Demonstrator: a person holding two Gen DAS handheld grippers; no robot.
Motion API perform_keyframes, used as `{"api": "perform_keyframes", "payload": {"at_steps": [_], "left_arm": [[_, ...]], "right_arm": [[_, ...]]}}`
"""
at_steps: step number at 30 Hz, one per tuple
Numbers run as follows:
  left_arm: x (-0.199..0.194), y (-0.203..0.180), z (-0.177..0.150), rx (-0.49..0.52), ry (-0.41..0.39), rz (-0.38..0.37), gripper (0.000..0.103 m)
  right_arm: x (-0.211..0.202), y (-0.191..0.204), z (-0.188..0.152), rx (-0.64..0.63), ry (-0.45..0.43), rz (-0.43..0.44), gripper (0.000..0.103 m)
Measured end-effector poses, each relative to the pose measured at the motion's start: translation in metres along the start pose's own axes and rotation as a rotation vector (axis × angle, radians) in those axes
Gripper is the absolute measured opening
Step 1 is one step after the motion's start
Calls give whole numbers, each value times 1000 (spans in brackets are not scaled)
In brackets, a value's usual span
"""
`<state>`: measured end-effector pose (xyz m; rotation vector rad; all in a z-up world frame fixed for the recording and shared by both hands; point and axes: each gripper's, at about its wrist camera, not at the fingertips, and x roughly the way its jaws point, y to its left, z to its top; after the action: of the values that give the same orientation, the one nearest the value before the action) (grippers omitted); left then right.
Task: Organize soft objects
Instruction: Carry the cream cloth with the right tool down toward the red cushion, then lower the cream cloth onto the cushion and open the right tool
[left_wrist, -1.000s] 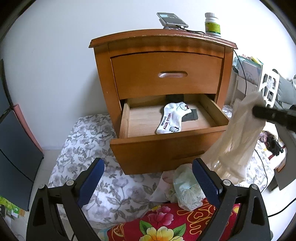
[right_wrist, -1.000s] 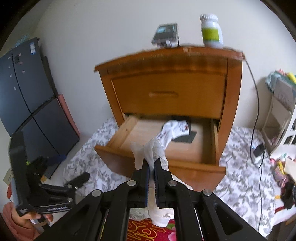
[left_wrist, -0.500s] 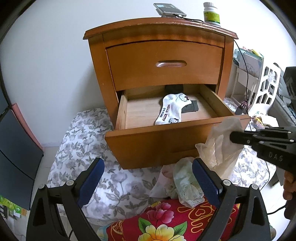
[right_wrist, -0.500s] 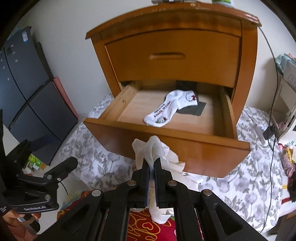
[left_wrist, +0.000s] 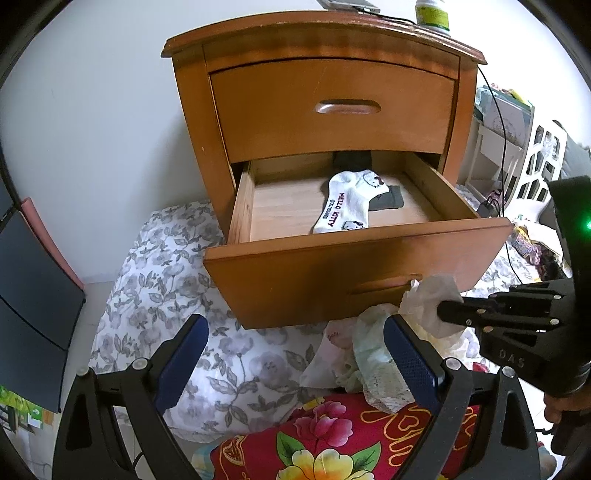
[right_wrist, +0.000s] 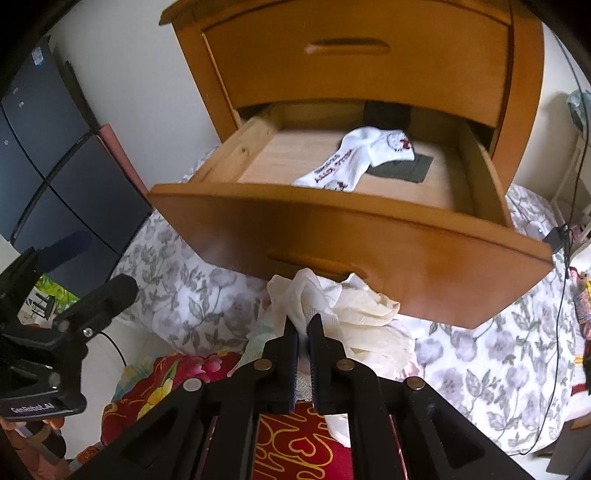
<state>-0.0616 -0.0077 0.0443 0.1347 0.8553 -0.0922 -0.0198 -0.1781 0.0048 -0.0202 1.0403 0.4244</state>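
My right gripper (right_wrist: 302, 323) is shut on a cream-white soft cloth (right_wrist: 354, 314), which bunches up low in front of the open lower drawer (right_wrist: 332, 229). From the left wrist view the same cloth (left_wrist: 428, 299) sits at the tip of the right gripper (left_wrist: 441, 310). My left gripper (left_wrist: 295, 354) stands open and empty above the floral sheet (left_wrist: 177, 295). A white printed sock (left_wrist: 347, 206) lies in the drawer on a dark cloth (left_wrist: 388, 199). A pile of pale soft pieces (left_wrist: 365, 358) lies below the drawer.
The wooden nightstand (left_wrist: 332, 110) has its upper drawer closed; a bottle (left_wrist: 432, 14) and a device stand on top. A red flowered blanket (left_wrist: 332, 439) lies in front. Dark panels (right_wrist: 40, 147) stand at the left, a white rack (left_wrist: 535, 155) and cables at the right.
My right gripper has sunk with the cream cloth, from hanging beside the drawer to bunched low before its front. The left gripper's view has tipped slightly downward.
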Motion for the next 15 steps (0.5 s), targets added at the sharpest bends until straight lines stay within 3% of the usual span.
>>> {"api": "perform_keyframes", "payload": {"at_steps": [15], "left_arm": [[20,3,-2,-4,46,-4,96]], "right_arm": [[35,-3,-8,31,89,7,9]]}}
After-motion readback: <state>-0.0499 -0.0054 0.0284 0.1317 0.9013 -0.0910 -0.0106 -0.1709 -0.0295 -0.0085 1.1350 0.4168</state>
